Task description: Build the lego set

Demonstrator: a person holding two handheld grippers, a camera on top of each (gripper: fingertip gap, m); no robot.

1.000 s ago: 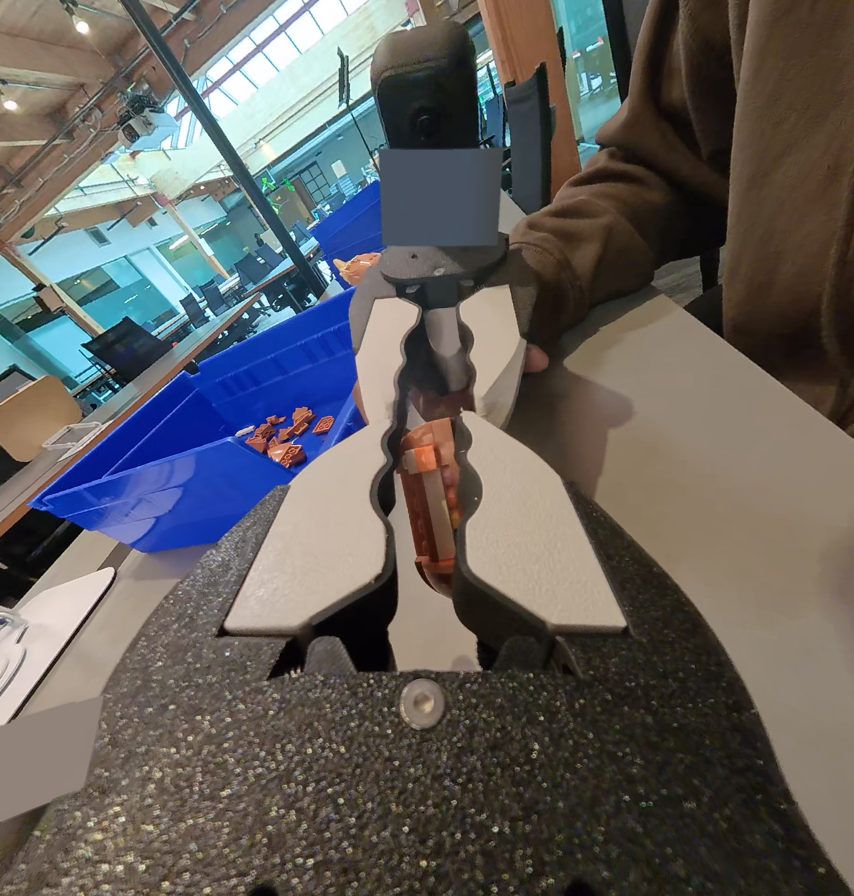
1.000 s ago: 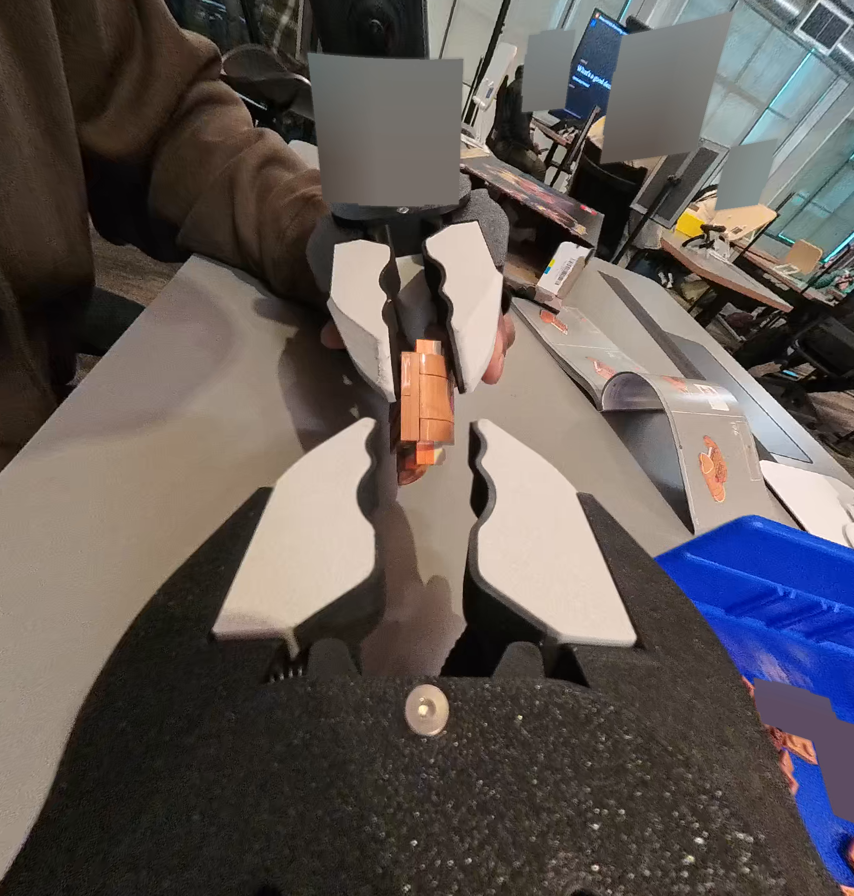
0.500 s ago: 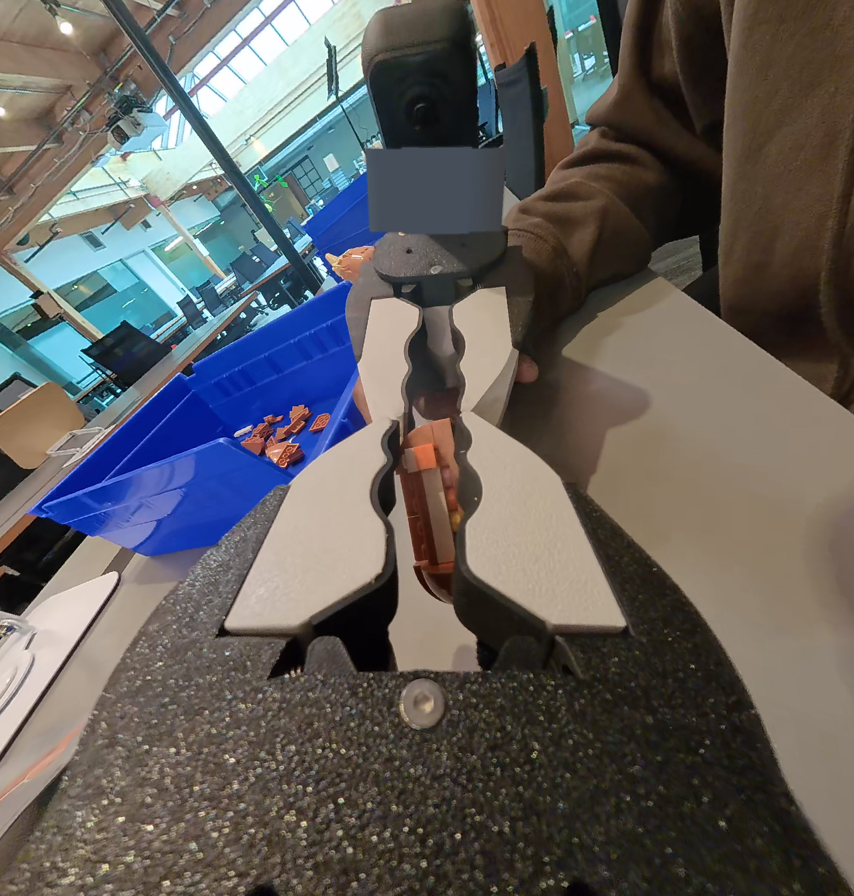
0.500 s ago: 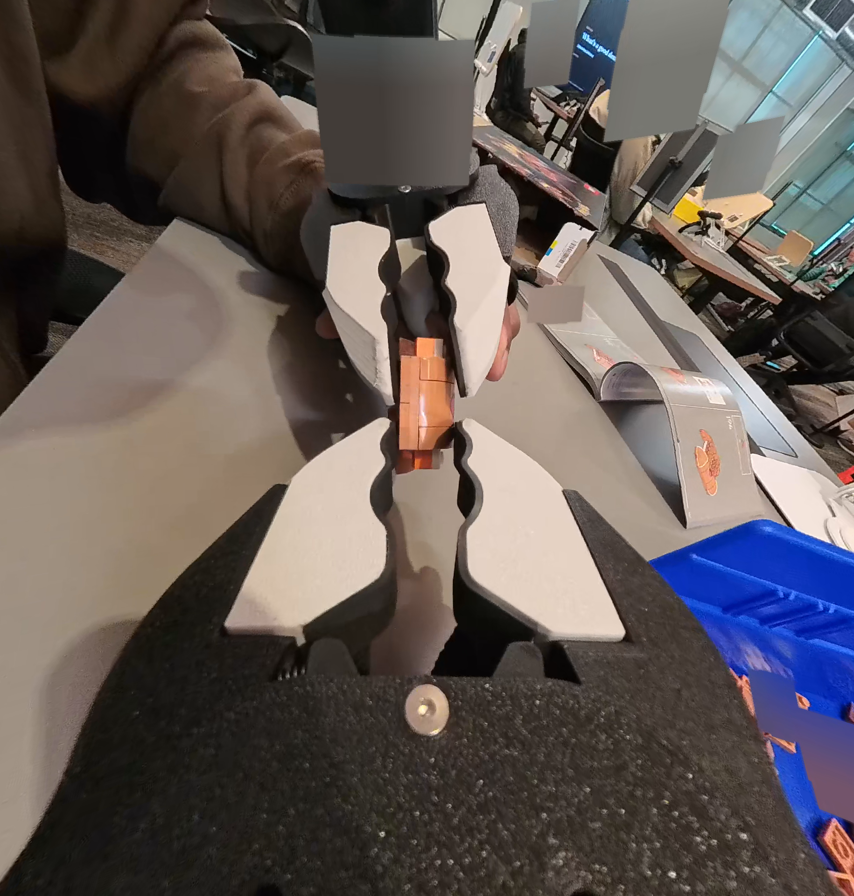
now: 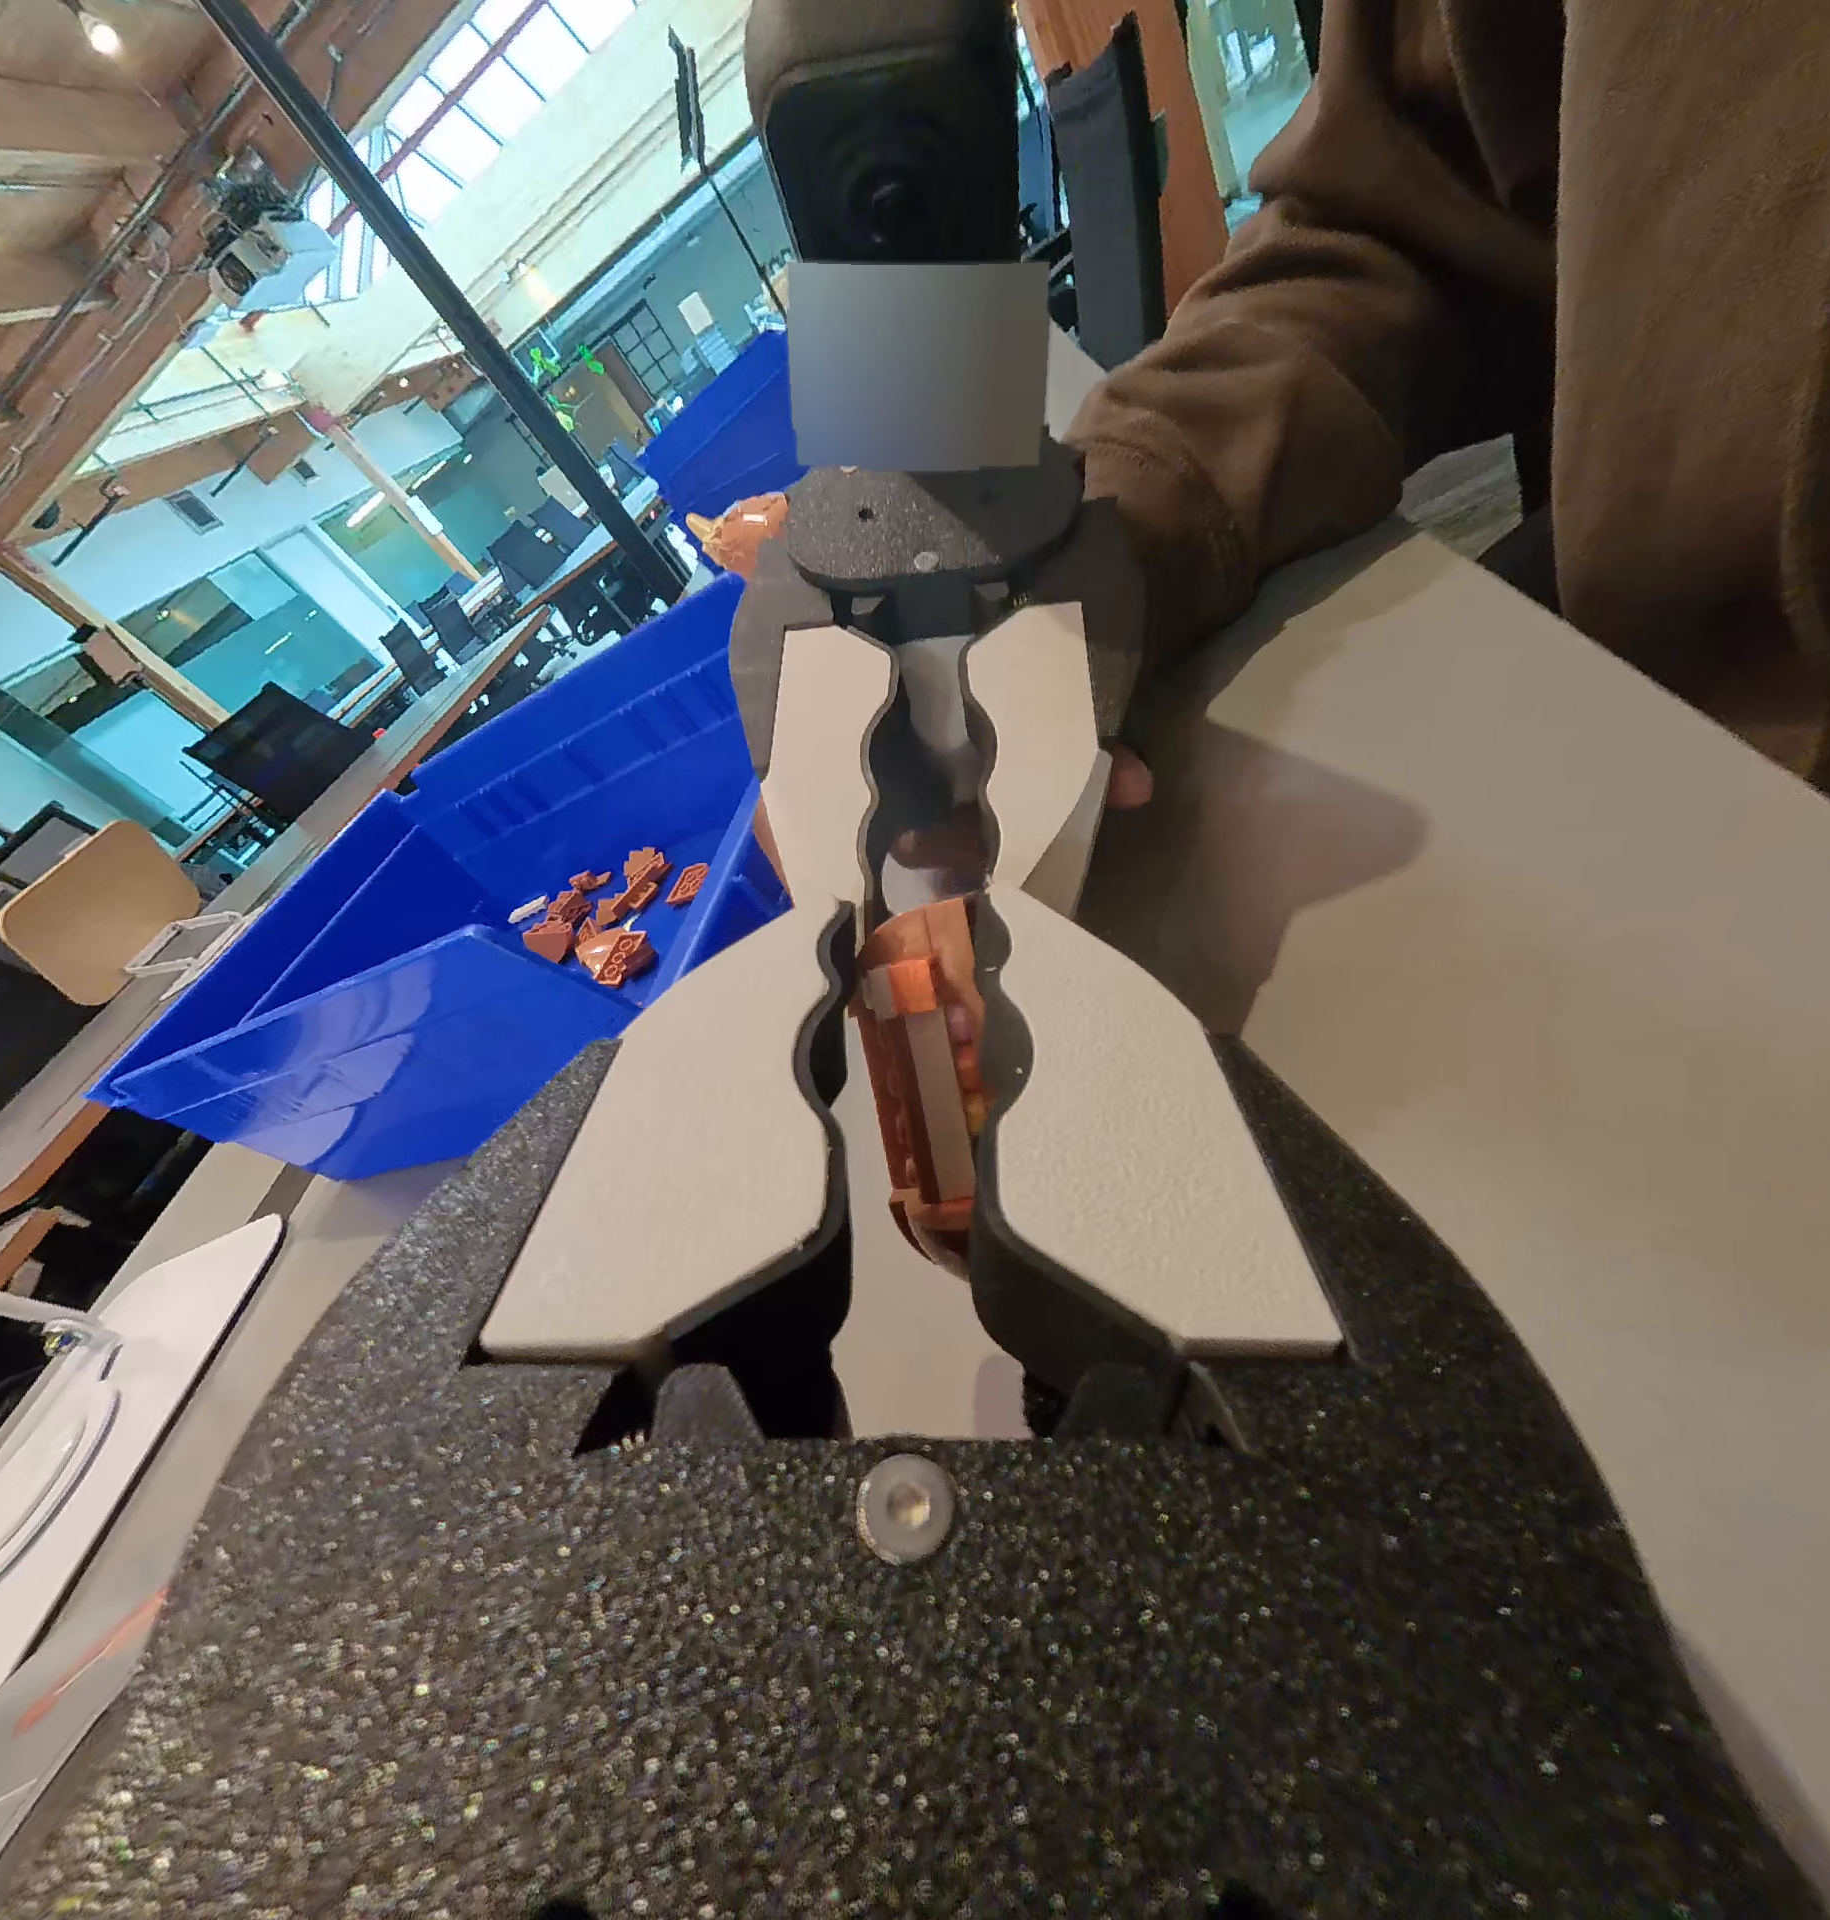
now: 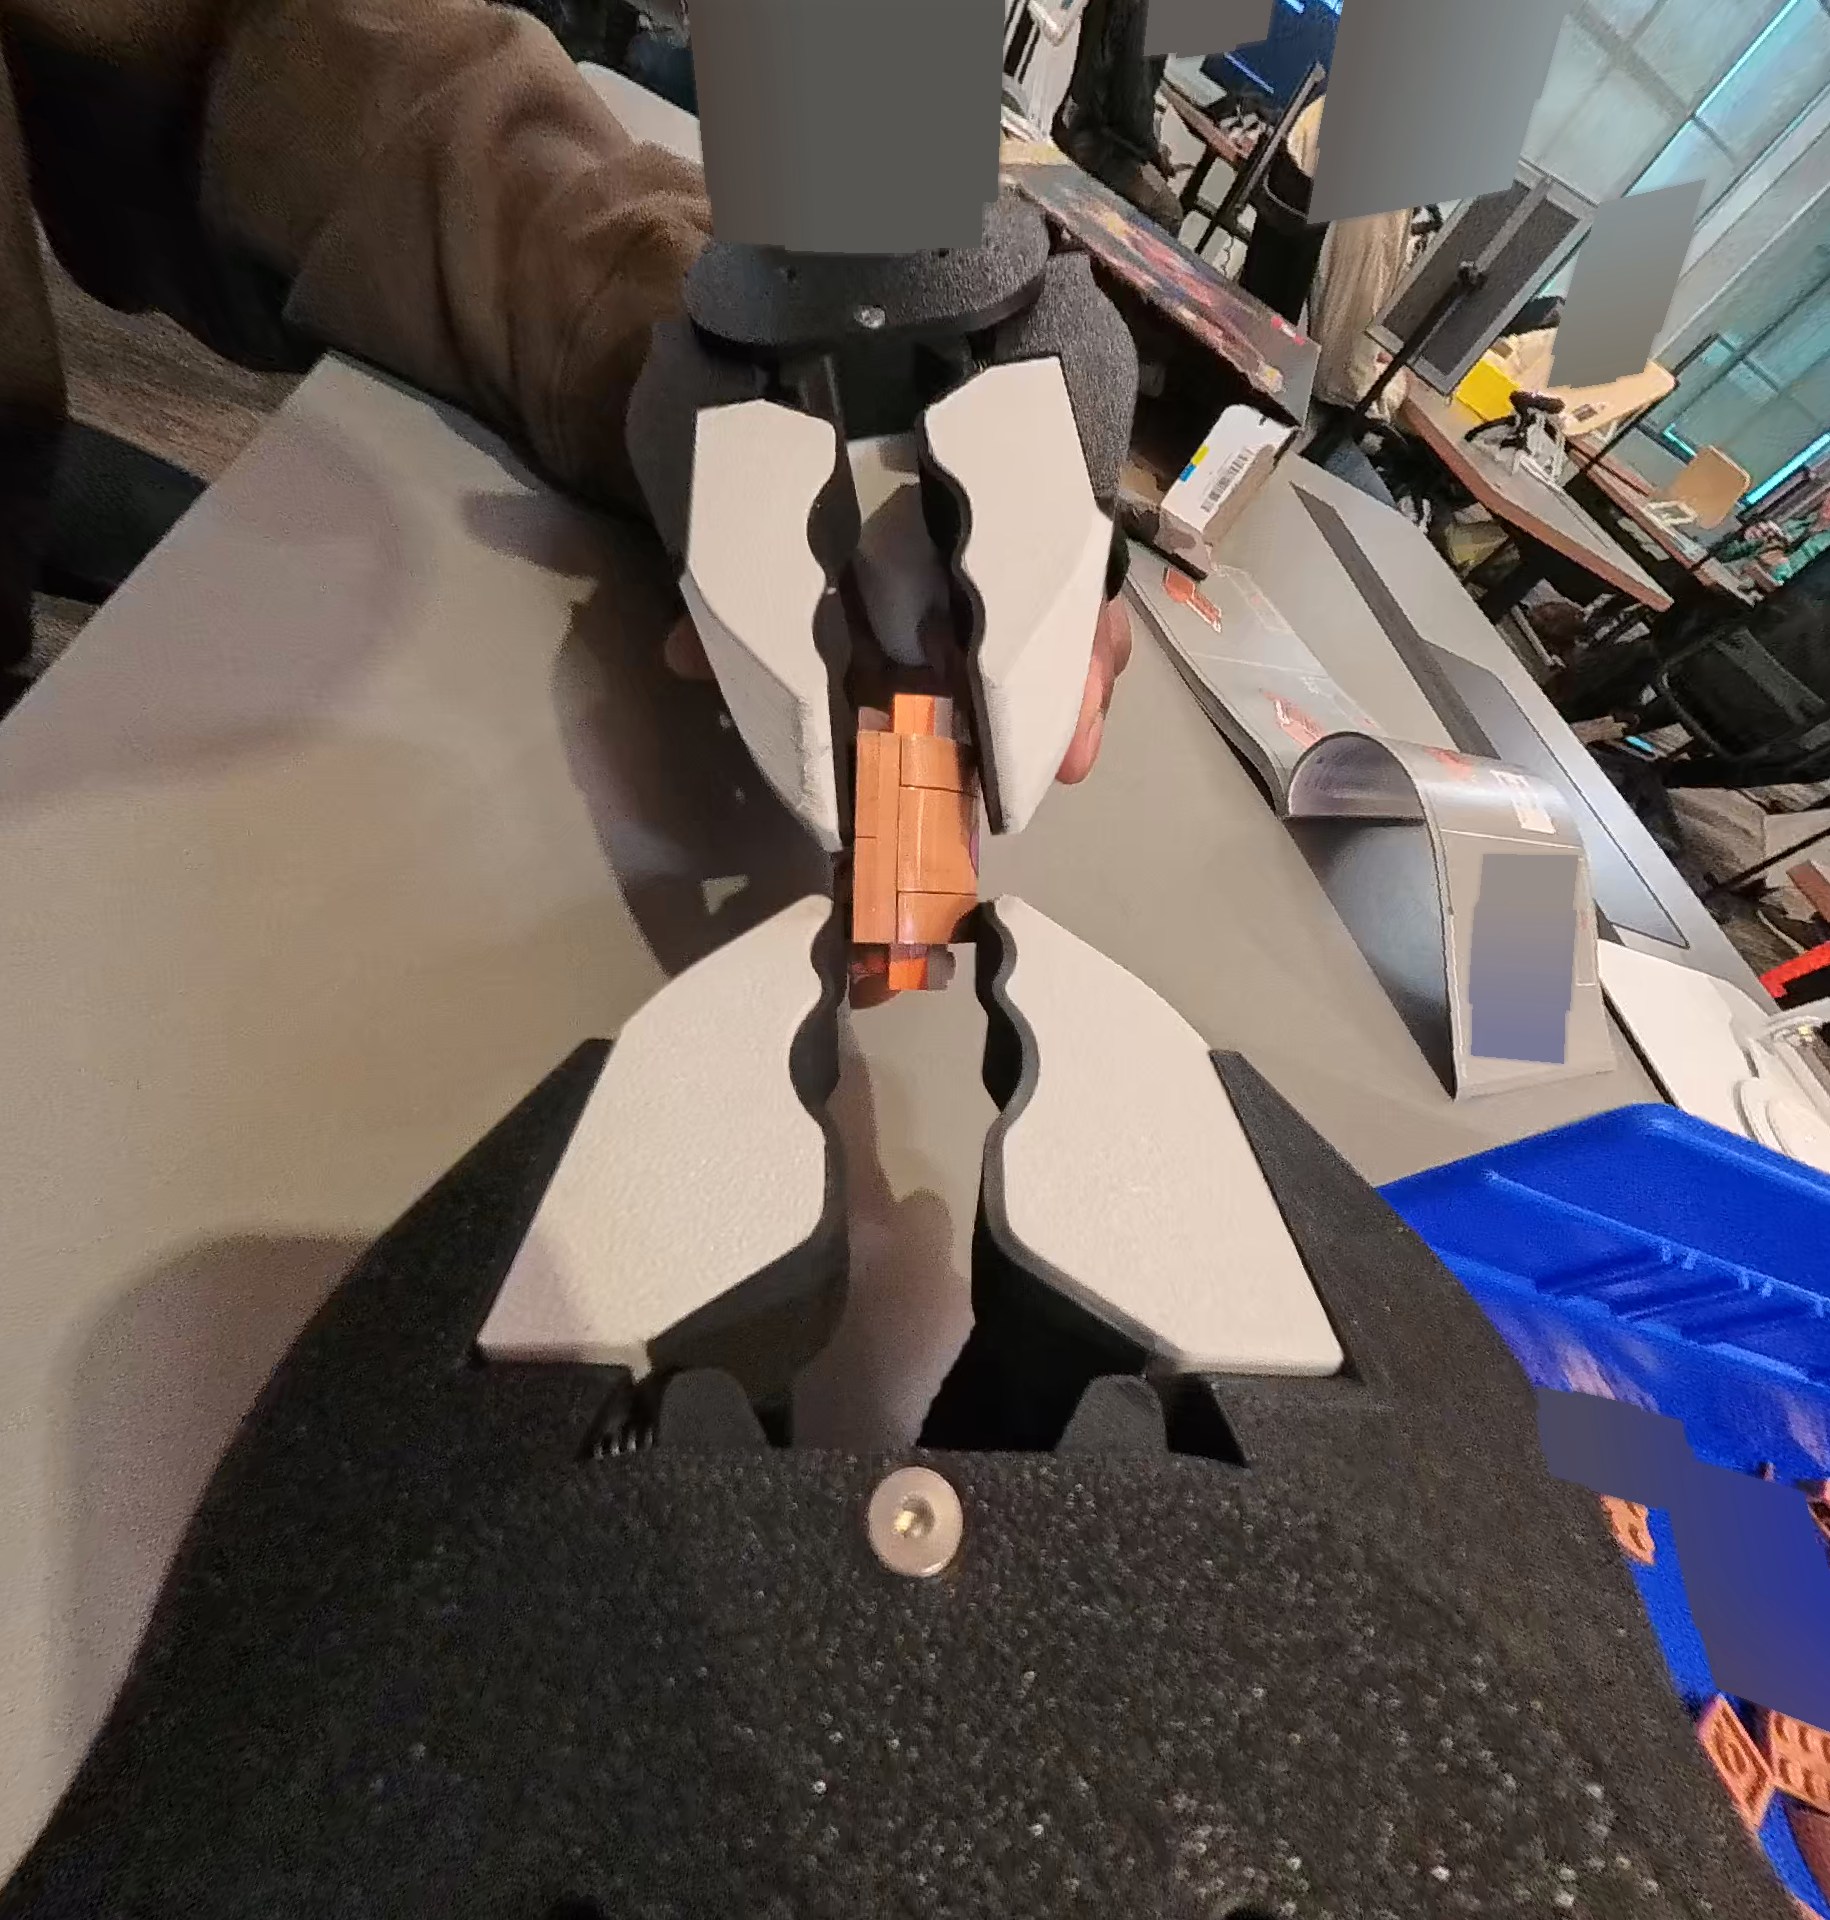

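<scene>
Lego assembly (image 5: 916,1081): a narrow brown and orange stack of bricks, centre of both views, held above the table between the 2 tools that face each other tip to tip.
Left tool (image 5: 911,925): fingers pressed together on the assembly along most of its length; in the right wrist view it is the far tool, upper centre (image 6: 906,769).
Right tool (image 6: 906,920): fingertips closed in on the near end of the assembly, clamped on its lowest orange piece as far as I can judge; in the left wrist view it is the far tool, above centre.
Step in hand: likely pressing or seating the end piece. To do it well, keep the 2 tools in line, push straight along the stack, avoid twisting so no brick pops off.
Table (image 5: 1513,935): pale grey, plain, with shadows of the tools under the assembly.
Blue bin (image 5: 371,1039): left of centre in the left wrist view, loose brown bricks (image 5: 610,914) inside.
Instruction booklet (image 6: 1410,790): right of centre in the right wrist view, pages curled.
Room: open office with desks, chairs, large windows, roof beams.
</scene>
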